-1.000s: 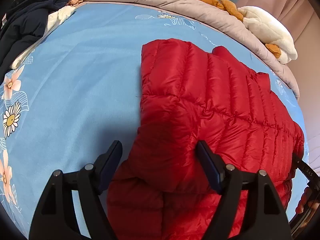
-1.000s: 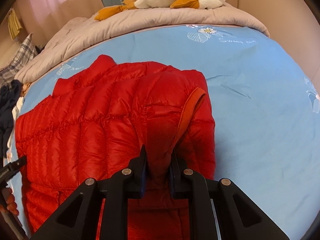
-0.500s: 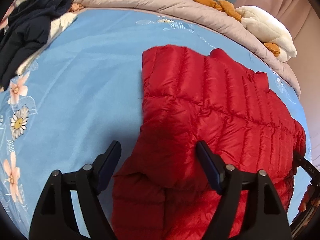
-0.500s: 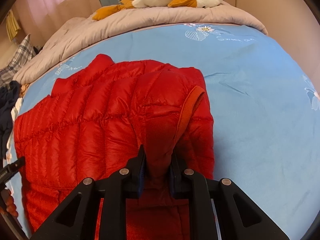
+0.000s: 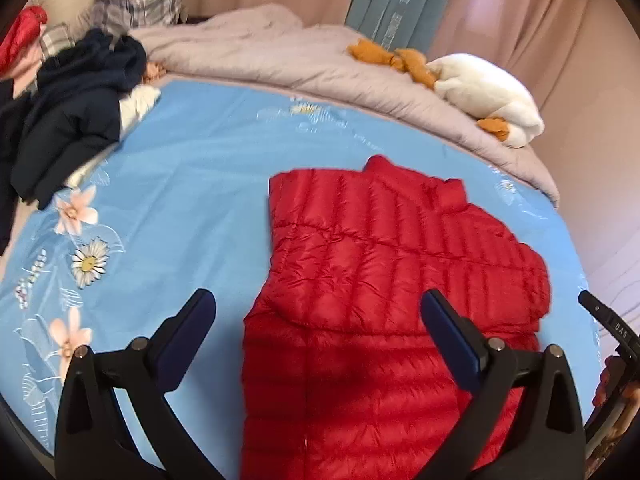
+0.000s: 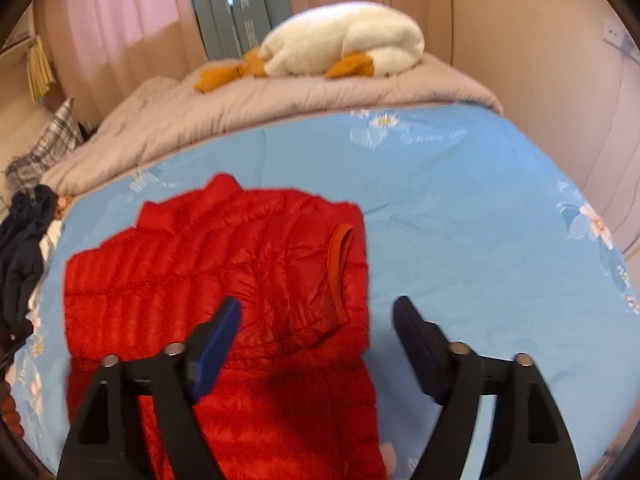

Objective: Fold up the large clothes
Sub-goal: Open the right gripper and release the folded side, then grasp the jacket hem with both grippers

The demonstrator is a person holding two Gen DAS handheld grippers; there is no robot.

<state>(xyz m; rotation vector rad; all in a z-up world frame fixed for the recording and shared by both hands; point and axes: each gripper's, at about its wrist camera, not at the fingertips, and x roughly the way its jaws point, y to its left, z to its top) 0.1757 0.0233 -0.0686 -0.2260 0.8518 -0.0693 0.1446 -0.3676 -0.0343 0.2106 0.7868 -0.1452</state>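
Blue floral sheet covers the bed (image 5: pixel 192 184), and the red jacket (image 5: pixel 392 280) lies flat on it toward the near edge, its sleeves folded in over the body. Both hand-held grippers hang released above it: the left hand-held gripper (image 5: pixel 318 316) and the right hand-held gripper (image 6: pixel 318 318) hold nothing. To do the next fold well, I judge each should bite the puffy hem near its corner, deep enough that slick fabric cannot slip, then carry it evenly toward the collar. A second ago the right clamped a ridge of jacket; its jaws have just been opening, the left's too, and both views now sit higher.
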